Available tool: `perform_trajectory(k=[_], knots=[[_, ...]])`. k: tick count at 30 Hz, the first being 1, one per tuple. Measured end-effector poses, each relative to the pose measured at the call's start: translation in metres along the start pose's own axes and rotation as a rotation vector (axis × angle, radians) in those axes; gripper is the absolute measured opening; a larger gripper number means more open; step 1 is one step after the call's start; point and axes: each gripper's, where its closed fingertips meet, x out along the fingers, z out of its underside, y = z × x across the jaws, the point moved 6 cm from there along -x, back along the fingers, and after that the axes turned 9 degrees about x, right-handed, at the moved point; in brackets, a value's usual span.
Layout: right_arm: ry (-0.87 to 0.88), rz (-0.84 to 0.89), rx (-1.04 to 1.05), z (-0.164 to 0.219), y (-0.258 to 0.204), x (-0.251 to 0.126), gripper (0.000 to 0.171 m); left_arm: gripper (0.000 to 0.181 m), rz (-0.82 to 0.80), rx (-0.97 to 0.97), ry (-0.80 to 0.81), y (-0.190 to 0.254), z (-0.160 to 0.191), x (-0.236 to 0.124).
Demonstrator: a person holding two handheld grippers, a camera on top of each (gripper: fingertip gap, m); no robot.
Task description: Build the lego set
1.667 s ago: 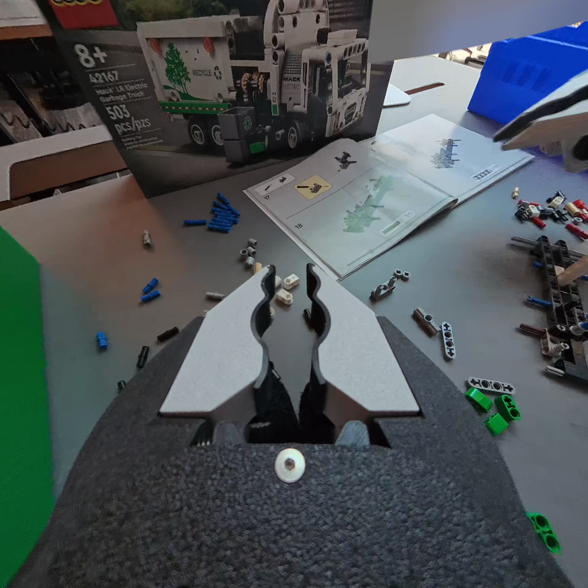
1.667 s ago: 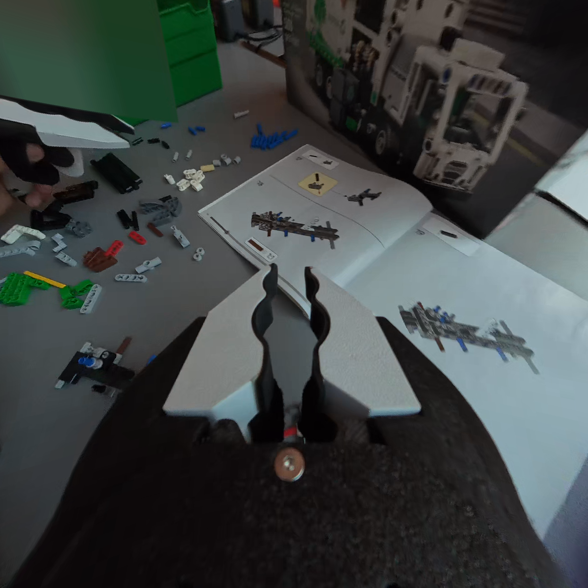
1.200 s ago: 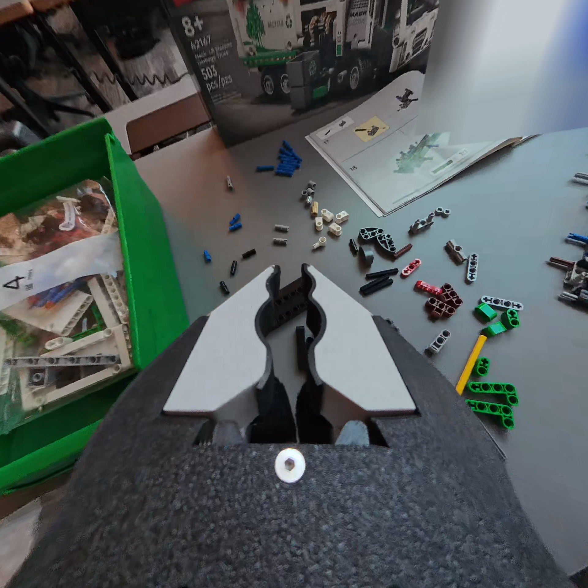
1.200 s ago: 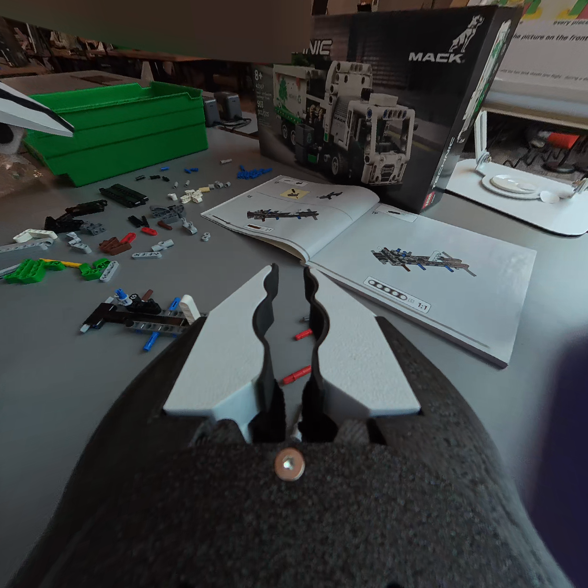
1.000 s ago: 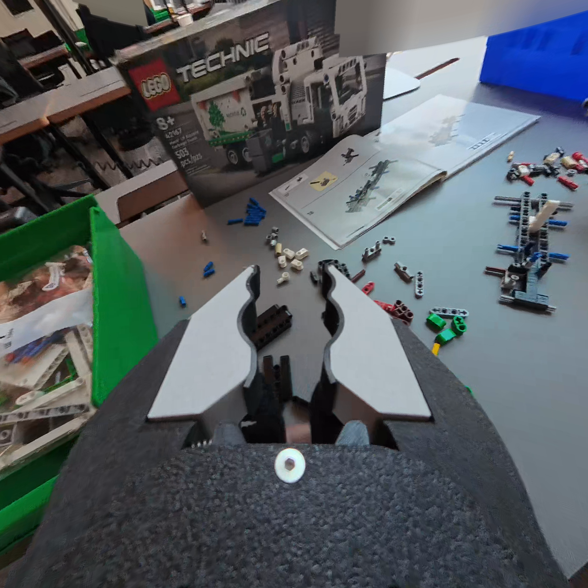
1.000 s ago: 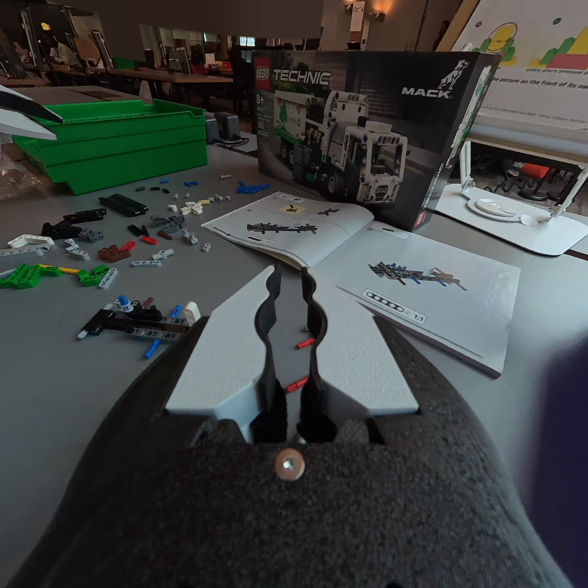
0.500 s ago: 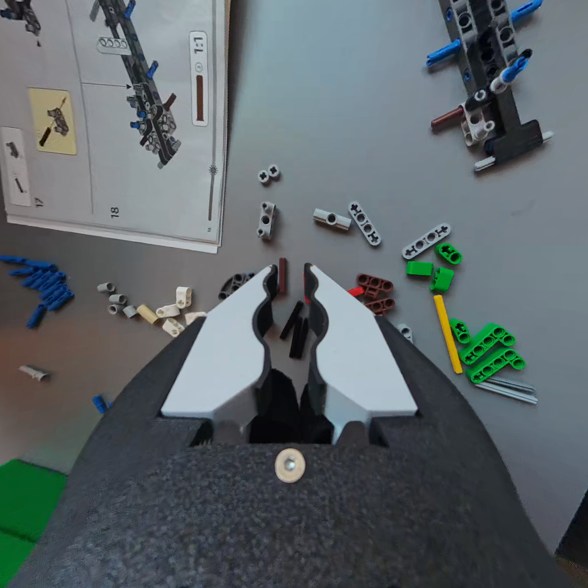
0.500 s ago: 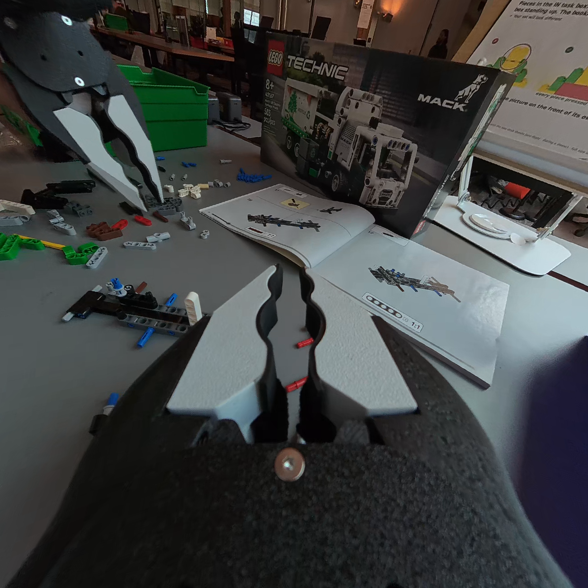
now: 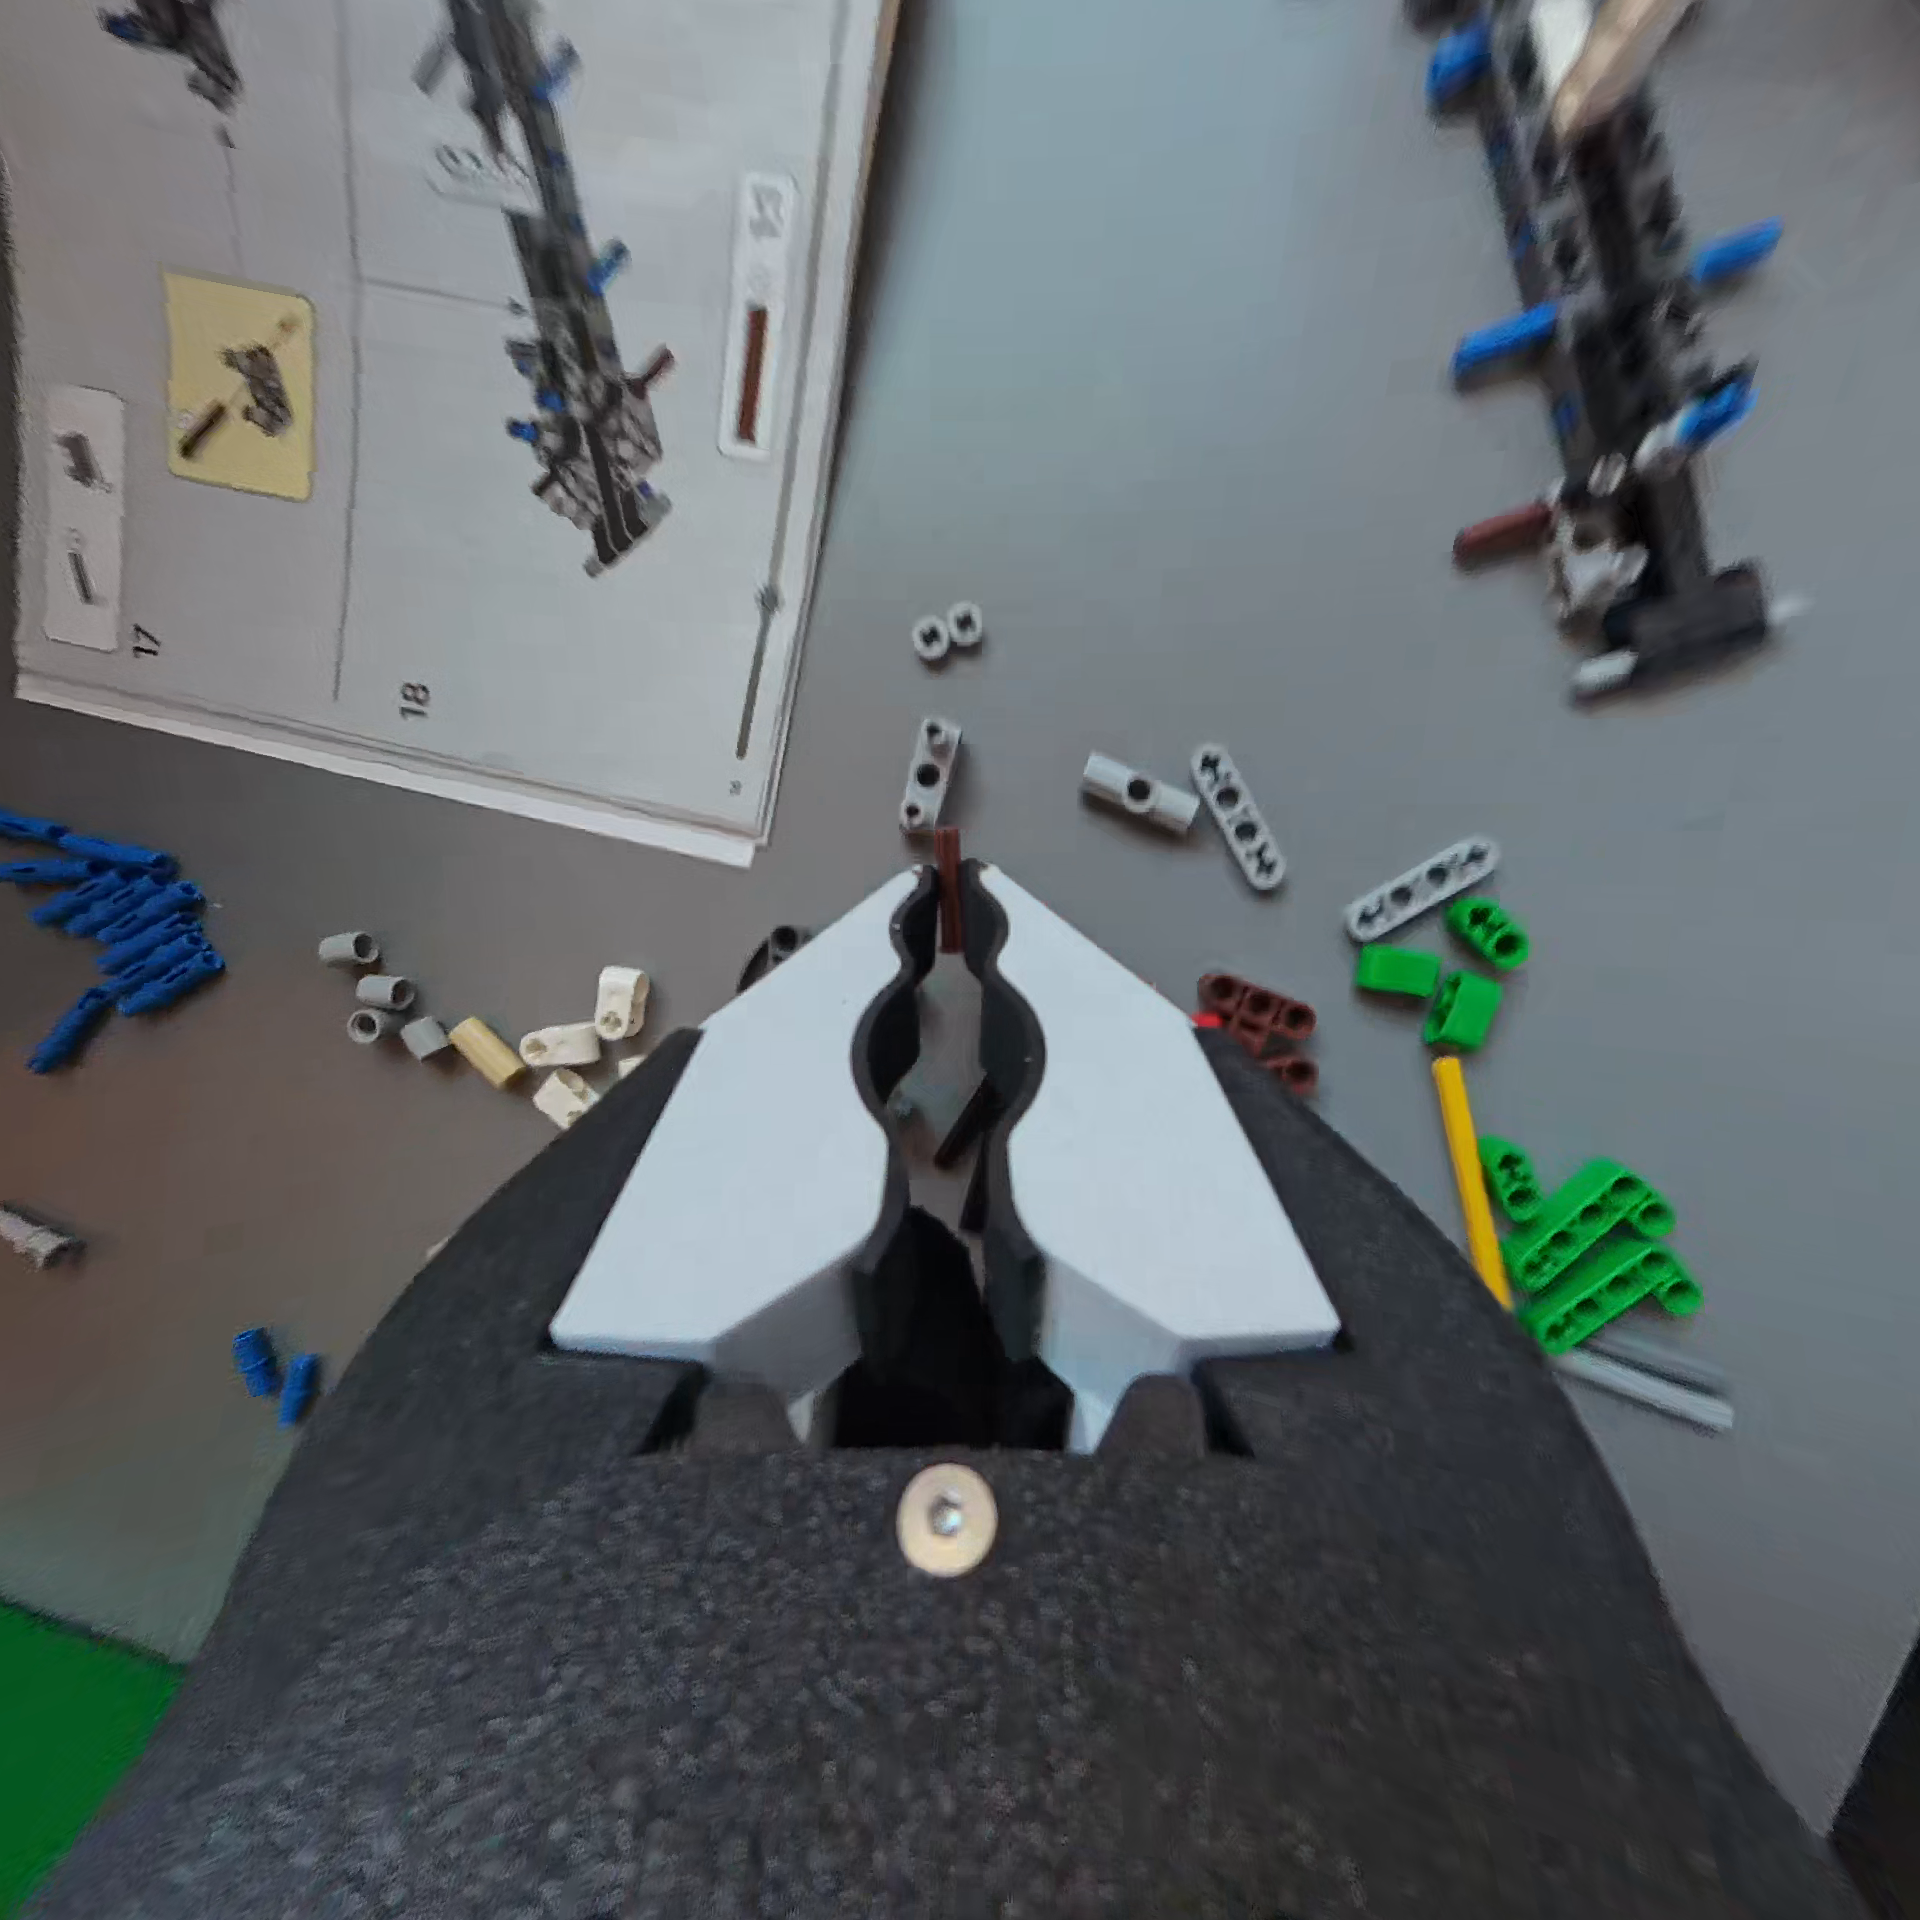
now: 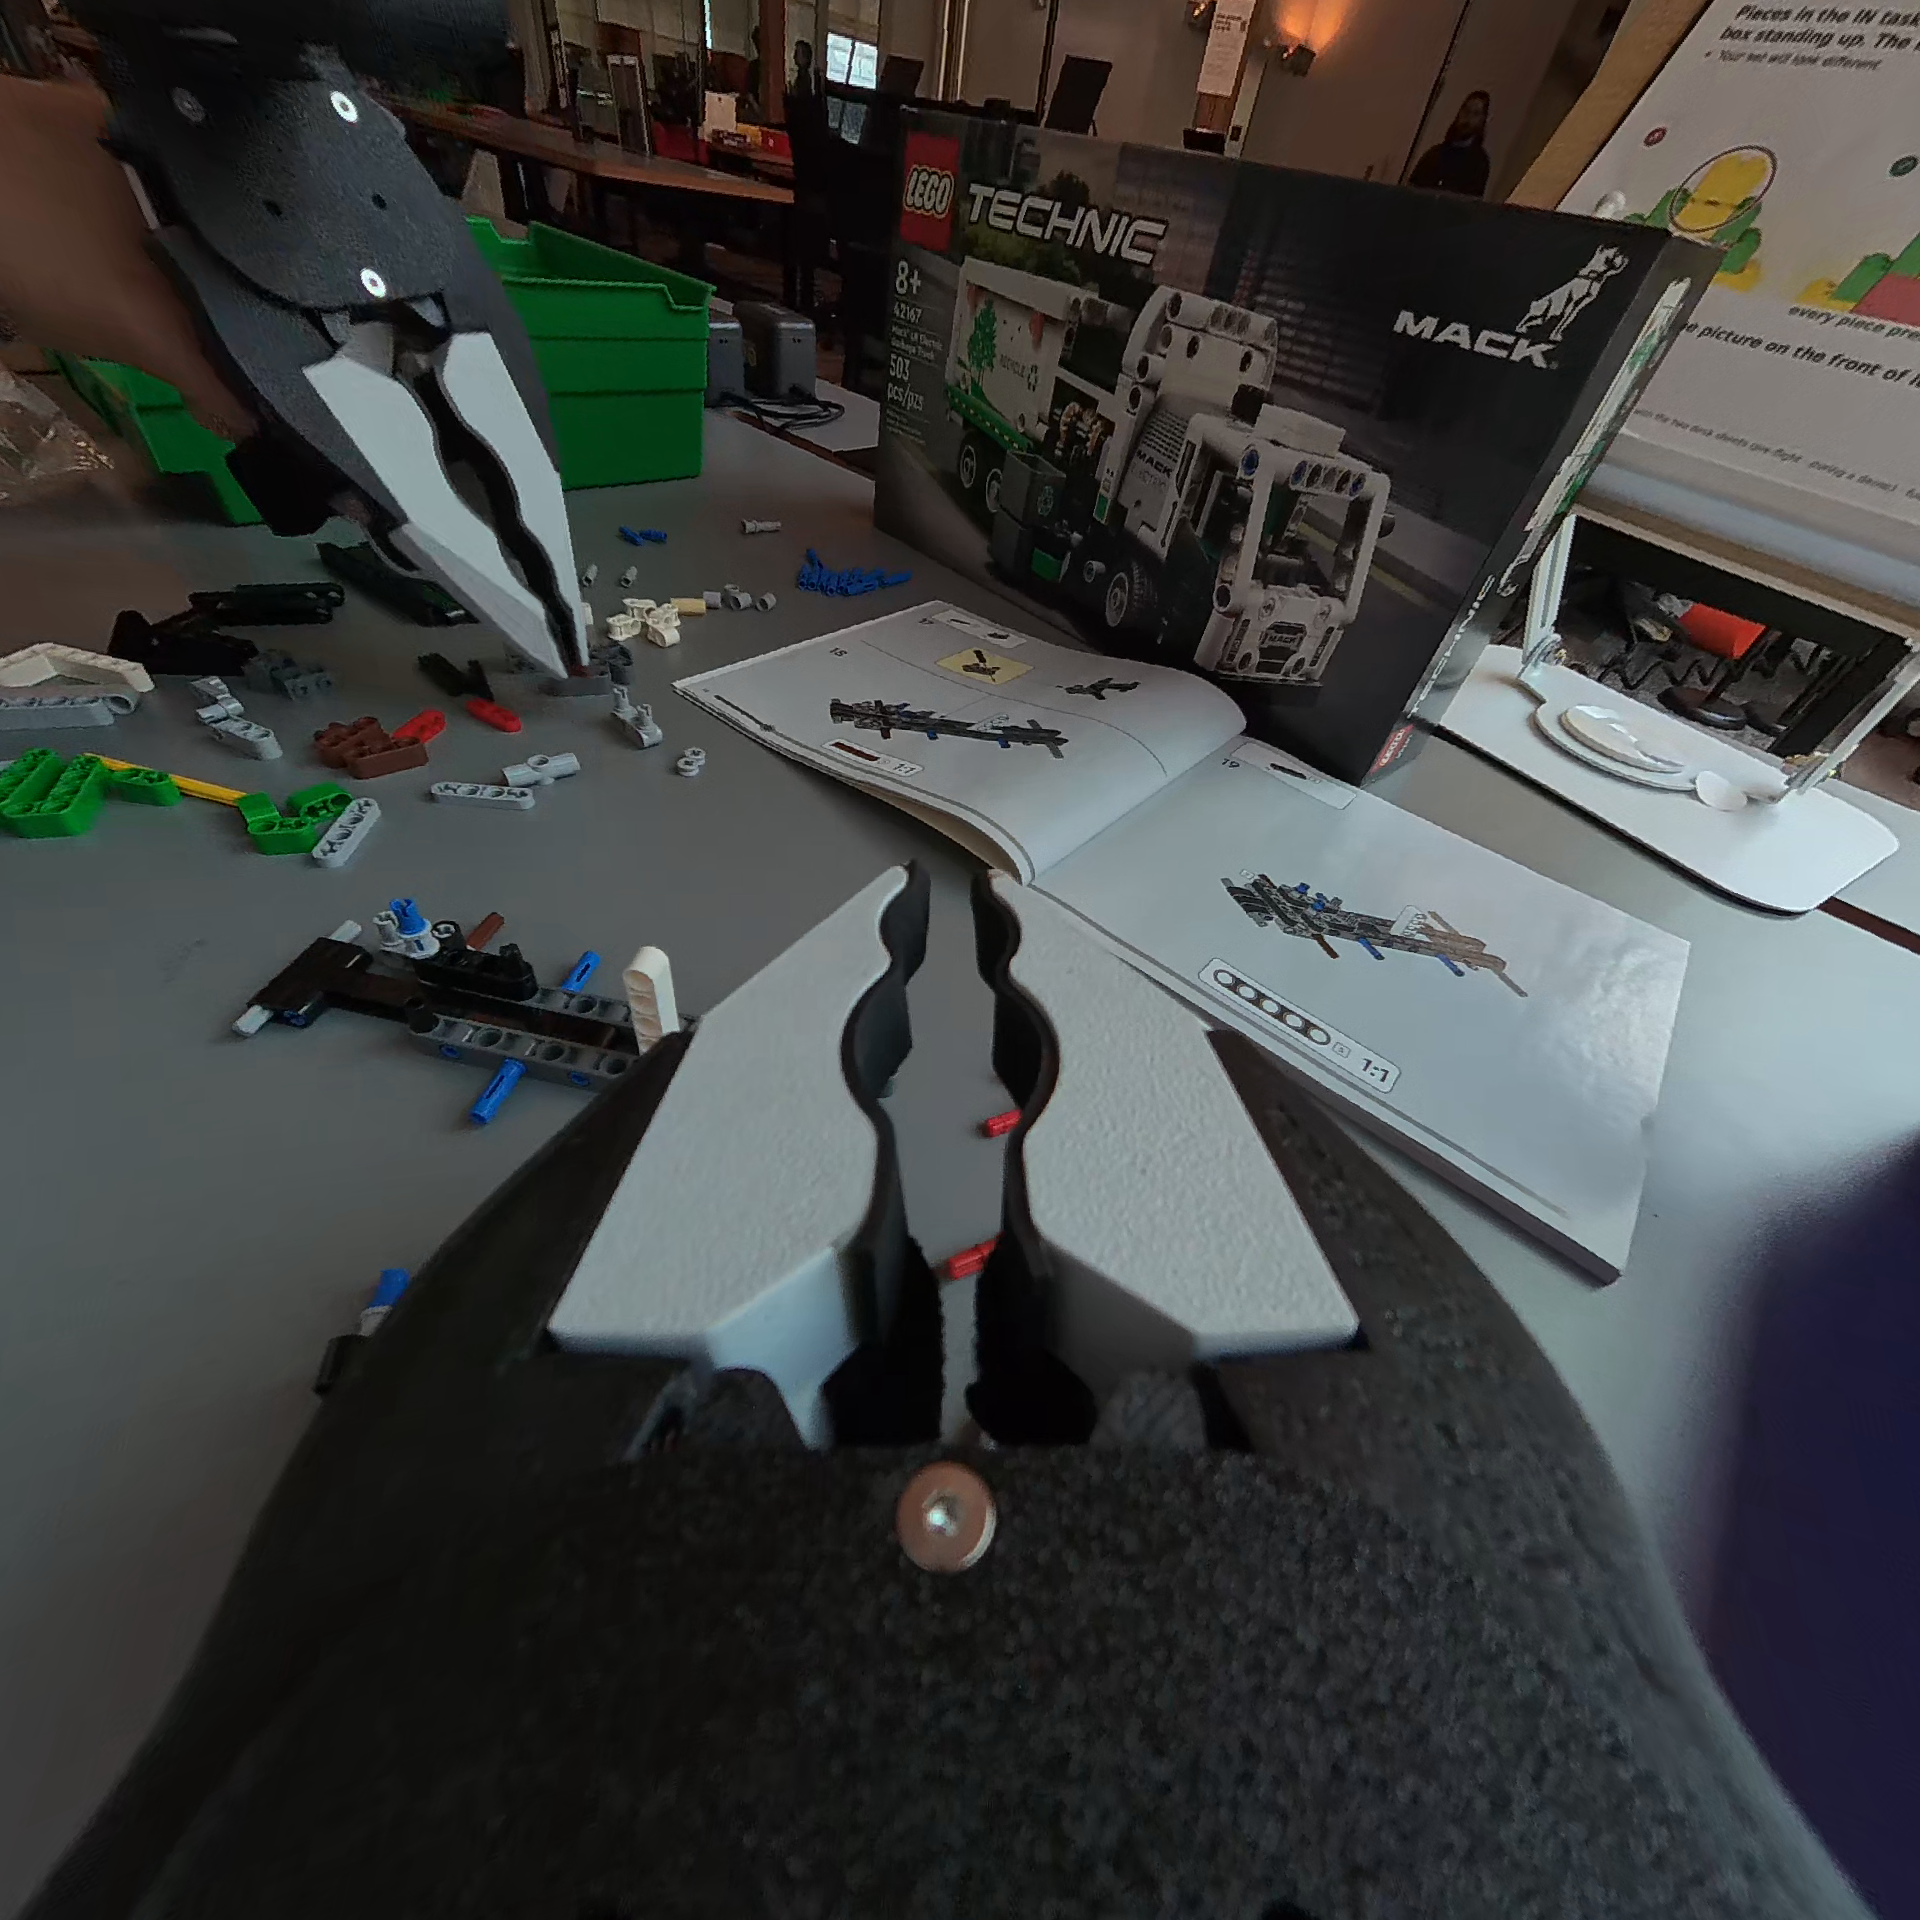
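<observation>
My left gripper (image 9: pixel 948 878) points down at the grey table and is shut on a short brown axle (image 9: pixel 948 894) pinched between its tips. It also shows in the right wrist view (image 10: pixel 569 649), tips at the table among loose parts. The part-built black and grey frame (image 9: pixel 1621 395) with blue pins lies at the far right; it also shows in the right wrist view (image 10: pixel 468 1013). My right gripper (image 10: pixel 948 883) hovers low over the table, slightly open and empty. The open instruction booklet (image 9: pixel 436 416) lies at the upper left; it also shows in the right wrist view (image 10: pixel 1195 831).
Loose parts surround the left gripper: green beams (image 9: pixel 1590 1247), a yellow axle (image 9: pixel 1463 1174), brown beams (image 9: pixel 1257 1008), grey connectors (image 9: pixel 1138 795), blue pins (image 9: pixel 114 904). The set's box (image 10: pixel 1247 416) stands behind the booklet. Green bins (image 10: pixel 603 343) sit far left. Small red pins (image 10: pixel 1003 1122) lie under my right gripper.
My left gripper has closed its tips on the brown axle that lay between them. Before that it swung from a forward look to pointing straight down. My right gripper has hardly moved.
</observation>
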Motion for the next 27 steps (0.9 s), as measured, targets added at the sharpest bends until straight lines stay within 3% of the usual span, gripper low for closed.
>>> perform_trajectory(k=[1,3,6,8,10,13,17,27], knots=[[0.0,-0.007,0.009,0.0,-0.001,0.001,0.003,0.002,-0.025,-0.087,0.121,-0.001,-0.009,-0.007],[-0.006,-0.059,0.059,-0.007,-0.009,0.005,0.005,0.002,-0.013,-0.328,0.446,0.003,-0.032,-0.025],[-0.031,-0.223,0.139,-0.03,-0.044,0.018,0.016,0.002,0.177,-0.635,0.944,0.028,-0.067,-0.05],[0.022,-0.288,0.166,-0.049,-0.071,0.025,0.021,0.001,0.297,-0.763,1.132,0.048,-0.082,-0.052],[0.117,-0.23,0.128,-0.063,-0.088,0.026,0.021,0.001,0.399,-0.885,1.253,0.064,-0.09,-0.049],[0.19,-0.056,-0.043,-0.069,-0.108,0.02,0.017,0.001,0.502,-1.09,1.351,0.08,-0.093,-0.041],[0.182,0.02,-0.143,-0.065,-0.126,0.014,0.014,0.002,0.508,-1.198,1.394,0.095,-0.092,-0.035],[0.154,0.023,-0.152,-0.056,-0.131,0.007,0.004,0.001,0.485,-1.174,1.404,0.11,-0.094,-0.039]])
